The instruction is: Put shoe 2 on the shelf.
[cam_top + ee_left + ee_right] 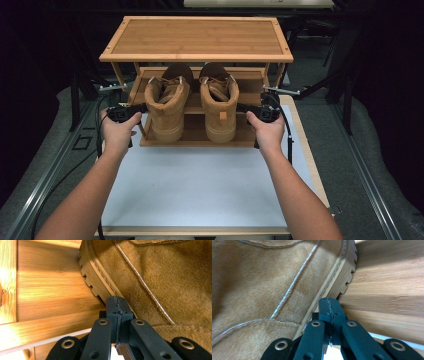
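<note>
- Both grippers, left gripper (117, 305) and right gripper (329, 307), are pressed together, pinching nothing.
- Two boots, left boot (167, 106) and right boot (219, 102), stand on the rack's (195, 55) lower shelf.
- Pushing with closed tips could slip off the soles and tip a boot.

Lab-like recording rig, white tabletop (200, 185), metal frame rails (45, 165), dark surroundings, bamboo shoe rack (195, 37)

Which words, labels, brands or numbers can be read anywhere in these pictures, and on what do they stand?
None: no readable text in any view.
Left boot: no brand or label to be seen.
Right boot: a small tab on its heel, too small to read.
Wooden rack: plain wood, no mark.
</note>
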